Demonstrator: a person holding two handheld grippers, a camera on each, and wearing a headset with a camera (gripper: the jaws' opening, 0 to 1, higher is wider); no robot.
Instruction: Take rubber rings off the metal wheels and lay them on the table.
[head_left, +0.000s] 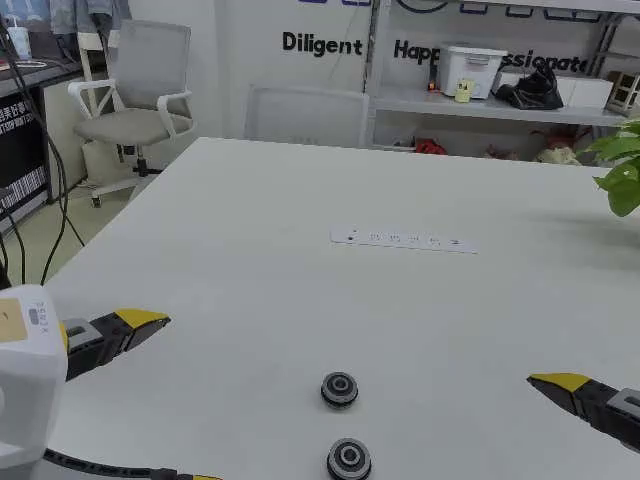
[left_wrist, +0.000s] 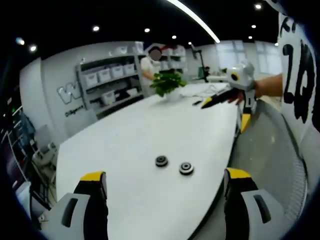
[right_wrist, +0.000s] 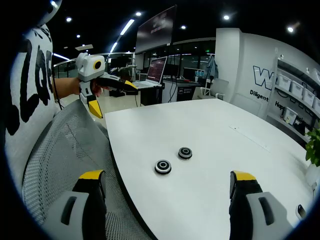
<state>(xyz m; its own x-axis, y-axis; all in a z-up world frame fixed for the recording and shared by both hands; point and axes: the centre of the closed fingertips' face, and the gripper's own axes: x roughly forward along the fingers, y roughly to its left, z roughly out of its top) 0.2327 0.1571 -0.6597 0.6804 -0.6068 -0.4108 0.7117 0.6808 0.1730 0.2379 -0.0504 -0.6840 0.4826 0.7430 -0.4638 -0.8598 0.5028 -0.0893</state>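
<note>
Desk (head_left: 300, 200): white, matte. Two metal wheels sit by your near edge, just beside each other, not touching: farther wheel (head_left: 339, 389), nearer wheel (head_left: 349, 459), each with a dark rubber ring (head_left: 331, 461) on it. Socket strip (head_left: 403, 240) lies flush mid-desk. Plant (head_left: 622, 165) overhangs the right edge. Office chair (head_left: 135, 95) and shelving (head_left: 500, 100) stand beyond the far edge. Your left hand-held gripper (left_wrist: 166, 175) and right hand-held gripper (right_wrist: 168, 175) flank the wheels, jaws spread wide, holding nothing. Bare desk top runs from the wheels to the strip.

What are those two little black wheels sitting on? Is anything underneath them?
The far wheel and near wheel lie flat, directly on the white table. The patch beneath each is covered, so unseen.
</note>
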